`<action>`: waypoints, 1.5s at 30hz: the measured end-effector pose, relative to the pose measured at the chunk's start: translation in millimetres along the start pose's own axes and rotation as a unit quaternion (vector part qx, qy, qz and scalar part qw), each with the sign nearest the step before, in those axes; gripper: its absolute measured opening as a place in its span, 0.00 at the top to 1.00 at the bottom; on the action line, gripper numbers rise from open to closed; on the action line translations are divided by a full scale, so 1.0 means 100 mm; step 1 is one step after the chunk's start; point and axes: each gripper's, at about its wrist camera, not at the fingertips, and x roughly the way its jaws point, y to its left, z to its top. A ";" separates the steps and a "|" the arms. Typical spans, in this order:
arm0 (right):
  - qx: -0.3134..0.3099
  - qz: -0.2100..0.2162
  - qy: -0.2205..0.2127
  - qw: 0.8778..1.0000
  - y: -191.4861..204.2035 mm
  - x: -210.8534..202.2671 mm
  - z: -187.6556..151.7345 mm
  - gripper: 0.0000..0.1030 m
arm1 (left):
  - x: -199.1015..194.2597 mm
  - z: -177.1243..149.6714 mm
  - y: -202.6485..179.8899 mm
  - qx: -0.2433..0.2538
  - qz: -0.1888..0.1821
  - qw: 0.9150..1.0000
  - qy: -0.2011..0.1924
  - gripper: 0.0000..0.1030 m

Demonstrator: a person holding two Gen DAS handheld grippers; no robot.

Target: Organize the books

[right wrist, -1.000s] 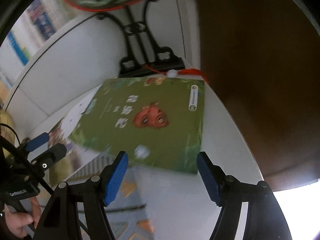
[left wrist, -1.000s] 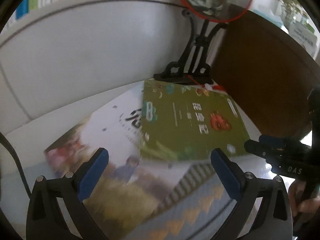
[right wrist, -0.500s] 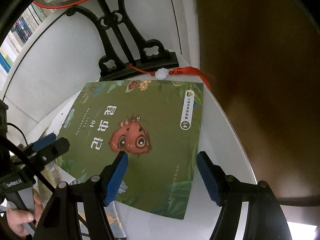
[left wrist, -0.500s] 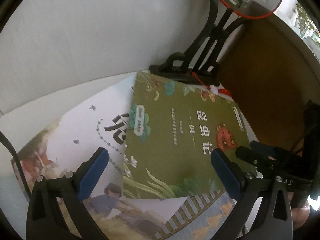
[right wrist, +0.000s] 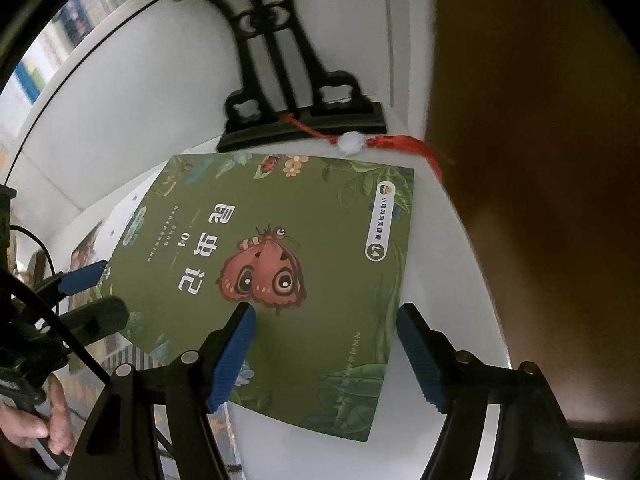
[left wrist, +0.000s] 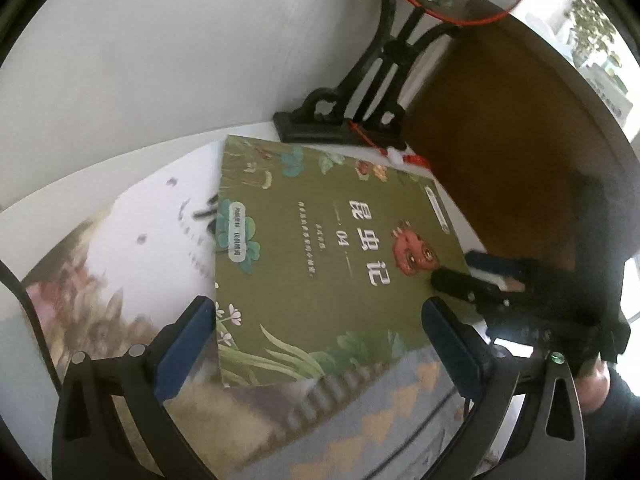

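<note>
Two sets of tongs close in on a loose heap of books on a white bench. The left tongs [left wrist: 320, 344] stand spread wide, pinching nothing, poised low over the near edge of the green book [left wrist: 320, 264], seemingly ready to steady it. The right tongs [right wrist: 326, 344] are opening, one pad over the cover and the other beyond its right edge, as if to catch that edge and lift; no pad presses on it.

The green book lies flat and askew on top of the heap, overlapping a white-covered book [left wrist: 152, 240] and a grey patterned book [left wrist: 380, 412] nearest the camera. That makes three books, though blur may hide another.

Behind them, one black ornamental stand [right wrist: 300, 120] with one red tassel [right wrist: 408, 146] sits against the wall, beside one brown panel [left wrist: 512, 168].
</note>
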 end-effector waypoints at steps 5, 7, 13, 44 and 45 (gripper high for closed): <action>-0.059 0.016 0.008 0.998 0.28 -0.01 -0.11 0.24 | -0.31 -0.46 0.05 -0.025 0.015 1.000 -0.002 0.01; -0.105 0.008 0.008 0.994 0.48 -0.03 -0.19 0.22 | -0.43 -0.70 0.06 -0.033 0.021 0.999 0.003 0.01; -0.235 0.004 0.021 0.972 1.09 -0.09 -0.45 0.21 | -0.81 -1.31 0.08 -0.070 0.036 0.997 0.010 0.01; -0.037 0.211 0.077 0.974 1.36 -0.64 -1.80 0.22 | -1.25 -1.45 0.88 -0.072 0.079 0.994 0.036 0.01; -0.032 0.210 0.076 0.974 1.41 -0.67 -1.89 0.22 | -1.22 -1.46 0.91 -0.074 0.080 0.993 0.037 0.01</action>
